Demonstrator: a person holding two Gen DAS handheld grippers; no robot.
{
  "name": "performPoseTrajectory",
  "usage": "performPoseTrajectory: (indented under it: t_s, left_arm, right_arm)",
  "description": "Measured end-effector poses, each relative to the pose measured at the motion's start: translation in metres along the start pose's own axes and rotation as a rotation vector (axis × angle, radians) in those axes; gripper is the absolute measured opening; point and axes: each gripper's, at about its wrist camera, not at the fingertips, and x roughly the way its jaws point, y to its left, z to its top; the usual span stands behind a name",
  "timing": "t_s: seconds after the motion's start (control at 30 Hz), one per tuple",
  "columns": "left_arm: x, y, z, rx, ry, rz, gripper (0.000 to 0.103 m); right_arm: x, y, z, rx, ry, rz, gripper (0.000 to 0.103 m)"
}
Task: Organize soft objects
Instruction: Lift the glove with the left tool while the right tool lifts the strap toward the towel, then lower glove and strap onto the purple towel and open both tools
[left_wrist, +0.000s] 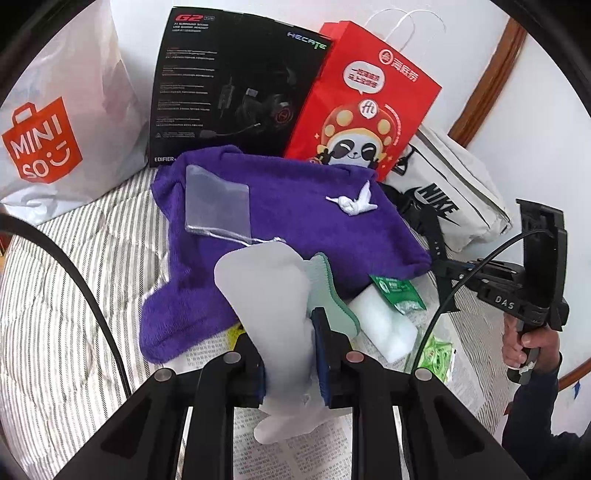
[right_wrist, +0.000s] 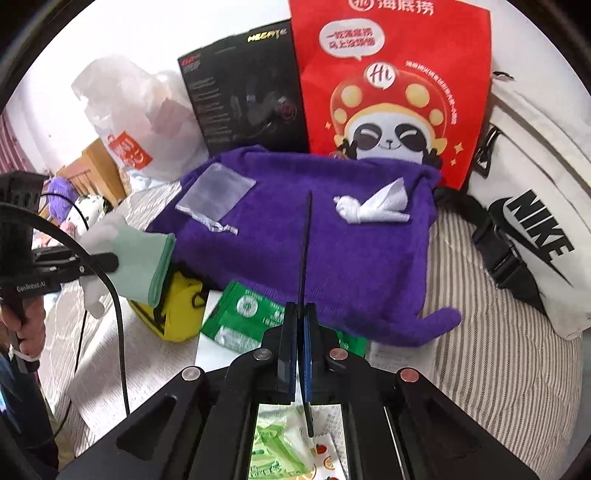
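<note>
White walls back a bed dressed in a grey-and-white striped cover, and a curved wooden frame shows at the upper right of the left wrist view. Along the wall stand a white shopping bag, a black headset box, a red paper bag printed with a panda, and a white sling bag lying beside it.

On the bed a purple towel is spread flat, and two items already rest on it, well apart: a clear pouch and a knotted white cloth. That suggests the sorting is partly done.

The left claw is clenched on a pale rubber glove with a green cuff, held above the towel's near edge. The right claw is squeezed nearly closed on a thin dark strip seen edge-on; what it is cannot be told.

Still loose near the towel's front edge are green packets, a white foam block and a yellow case, so several pieces seem left to place.
</note>
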Motion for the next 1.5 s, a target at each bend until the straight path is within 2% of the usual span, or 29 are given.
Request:
performPoseTrajectory:
  t_s: [0.4,0.63,0.8,1.07,1.5]
  left_arm:
    - [0.004,0.005,0.049,0.027,-0.027,0.026,0.02]
    - [0.026,0.011,0.074,0.039,-0.011,0.049,0.02]
    - [0.044,0.018,0.086,0.062,0.007,0.069,0.02]
    - [0.074,0.031,0.091,0.075,0.061,0.082,0.02]
    - [0.105,0.027,0.082,0.088,0.121,0.095,0.022]
  right_arm:
    - [0.005,-0.012,0.042,0.017,-0.041,-0.034,0.003]
    - [0.034,-0.026,0.059,0.023,-0.003,-0.08,0.003]
    - [0.059,-0.035,0.062,0.014,0.058,-0.117,0.003]
    - [0.087,-0.042,0.055,0.021,0.115,-0.154,0.003]
    - [0.103,-0.044,0.051,0.02,0.139,-0.125,0.006]
